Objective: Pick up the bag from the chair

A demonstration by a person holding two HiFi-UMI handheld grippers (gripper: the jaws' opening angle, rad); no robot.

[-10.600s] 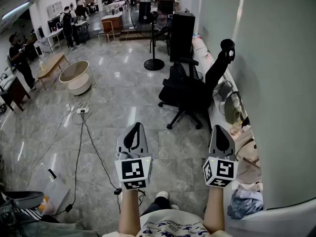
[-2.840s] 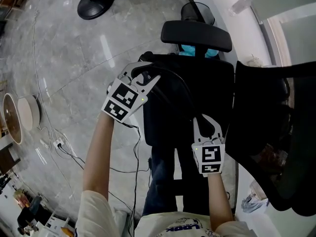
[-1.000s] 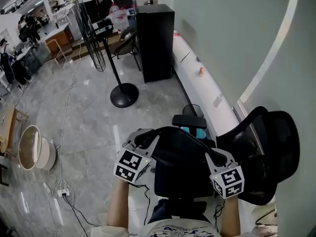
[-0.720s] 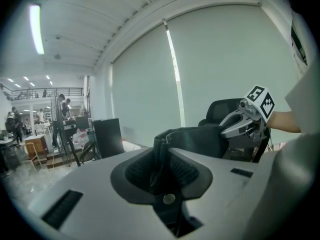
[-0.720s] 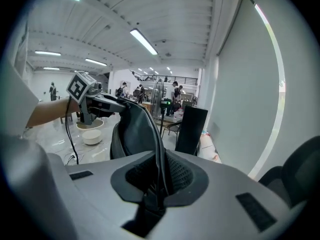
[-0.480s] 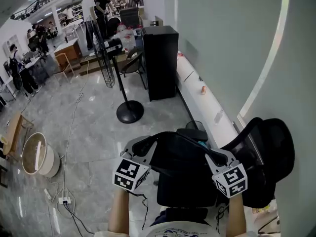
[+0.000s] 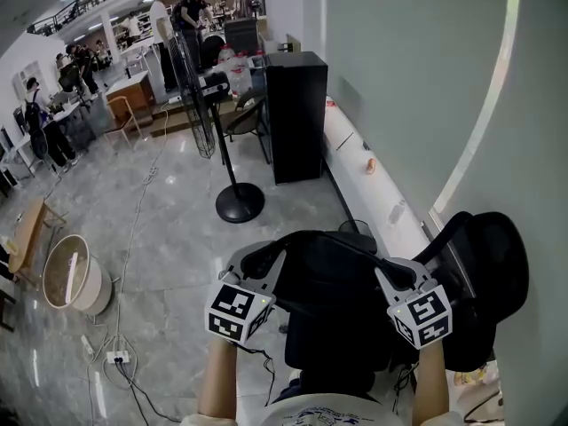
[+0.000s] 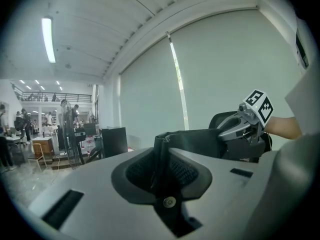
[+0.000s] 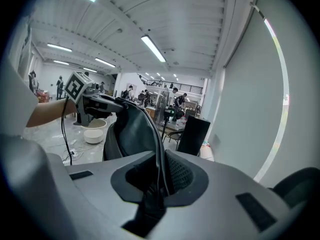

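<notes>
A black bag (image 7: 328, 313) hangs in the air between my two grippers, in front of the black office chair (image 7: 486, 278) at the right of the head view. My left gripper (image 7: 257, 258) is shut on the bag's left edge; in the left gripper view a fold of black fabric (image 8: 161, 156) is pinched between the jaws of the left gripper (image 8: 163, 173). My right gripper (image 7: 399, 275) is shut on the bag's right edge, and the bag (image 9: 131, 134) runs from the right gripper (image 9: 160, 178) across to the left gripper (image 9: 95, 102).
A fan on a round base (image 7: 240, 208) and a tall black cabinet (image 7: 297, 114) stand ahead. A round white basin (image 7: 75, 275) and floor cables (image 7: 115, 355) lie at the left. The pale wall (image 7: 426, 87) runs along the right. Several people stand at the far back.
Both grippers have risen with the bag held between them, off the chair seat. The head view has tipped upward, showing more of the room.
</notes>
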